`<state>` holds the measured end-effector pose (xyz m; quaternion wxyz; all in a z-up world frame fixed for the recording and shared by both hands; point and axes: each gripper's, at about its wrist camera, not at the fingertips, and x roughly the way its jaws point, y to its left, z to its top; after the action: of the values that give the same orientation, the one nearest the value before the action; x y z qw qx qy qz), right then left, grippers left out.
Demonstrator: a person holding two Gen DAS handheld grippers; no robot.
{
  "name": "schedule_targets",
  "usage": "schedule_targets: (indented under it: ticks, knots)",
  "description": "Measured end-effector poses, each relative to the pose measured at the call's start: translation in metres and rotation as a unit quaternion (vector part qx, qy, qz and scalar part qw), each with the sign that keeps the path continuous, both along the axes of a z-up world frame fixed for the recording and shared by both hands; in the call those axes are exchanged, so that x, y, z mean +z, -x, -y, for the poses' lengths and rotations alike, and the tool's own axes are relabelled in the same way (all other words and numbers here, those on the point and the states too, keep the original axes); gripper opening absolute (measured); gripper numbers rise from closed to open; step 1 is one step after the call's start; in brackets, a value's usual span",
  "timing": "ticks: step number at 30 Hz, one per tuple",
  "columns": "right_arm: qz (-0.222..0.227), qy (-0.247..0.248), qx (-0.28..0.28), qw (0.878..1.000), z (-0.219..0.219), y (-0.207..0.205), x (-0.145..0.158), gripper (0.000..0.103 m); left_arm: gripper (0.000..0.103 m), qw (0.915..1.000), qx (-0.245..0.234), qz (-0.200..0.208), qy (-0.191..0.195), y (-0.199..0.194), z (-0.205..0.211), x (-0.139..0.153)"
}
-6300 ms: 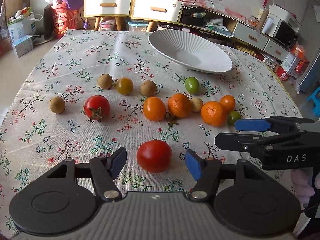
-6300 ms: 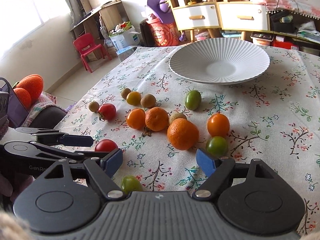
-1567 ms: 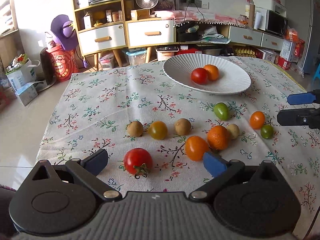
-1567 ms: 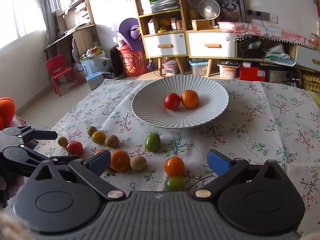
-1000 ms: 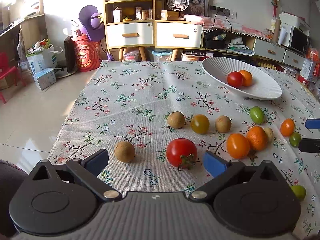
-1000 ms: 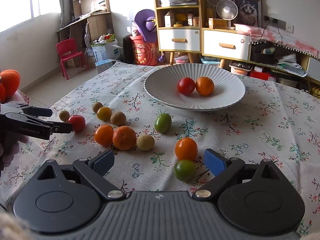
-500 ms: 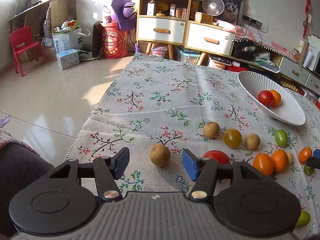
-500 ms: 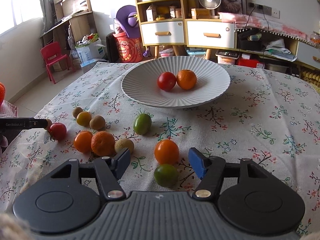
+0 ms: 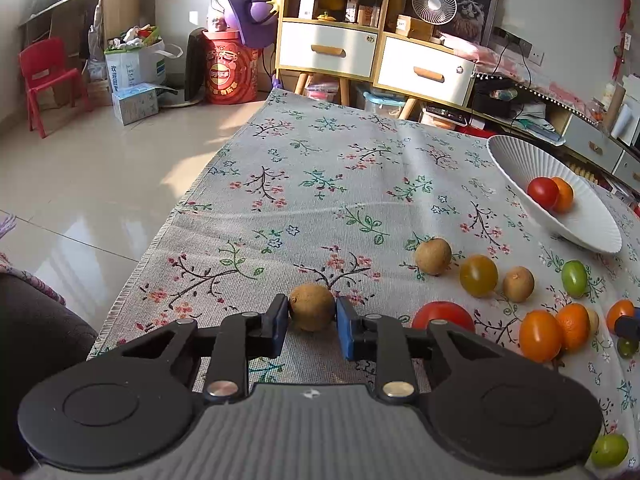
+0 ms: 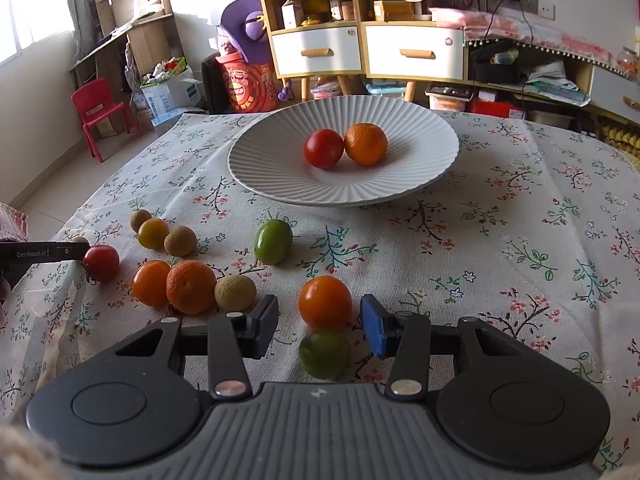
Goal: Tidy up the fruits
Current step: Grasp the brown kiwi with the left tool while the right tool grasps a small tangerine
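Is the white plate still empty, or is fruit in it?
Not empty: the white plate holds a red tomato and an orange, touching.

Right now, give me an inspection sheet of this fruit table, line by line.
Surface: floral tablecloth, flat.
Job's things: white ribbed plate holds a red tomato and an orange mandarin; other fruits lie loose on the cloth.
Clutter: nothing seen on the table.
Grippers: left gripper, jaws just closing, pads on a round brown fruit; right gripper, closing, not yet touching the orange tomato.
Cables: nothing seen on the table.
Surroundings: white drawers, red chair.
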<state>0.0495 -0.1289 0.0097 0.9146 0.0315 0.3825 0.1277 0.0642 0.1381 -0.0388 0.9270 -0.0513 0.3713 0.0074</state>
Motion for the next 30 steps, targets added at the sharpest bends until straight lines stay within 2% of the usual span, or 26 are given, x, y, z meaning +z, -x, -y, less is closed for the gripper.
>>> schedule_targets:
  ticks: [5, 12, 21, 30]
  knots:
    - [-0.008, -0.002, -0.001, 1.000, 0.000, -0.004, -0.002, 0.040, 0.019, 1.0000, 0.000, 0.006, 0.000, -0.003, -0.001, 0.000]
    - [-0.013, 0.007, 0.006, 1.000, -0.001, -0.005, -0.003, 0.027, 0.018, 0.9999, 0.004, 0.006, 0.010, -0.006, -0.001, 0.002]
    - [-0.004, -0.008, 0.007, 1.000, -0.001, -0.004, 0.005, 0.027, 0.018, 0.9997, -0.010, 0.017, 0.016, -0.005, 0.009, 0.015]
    - [0.020, -0.024, -0.003, 1.000, 0.009, -0.010, 0.022, 0.027, 0.018, 0.9977, -0.047, 0.037, 0.031, -0.008, 0.043, 0.036]
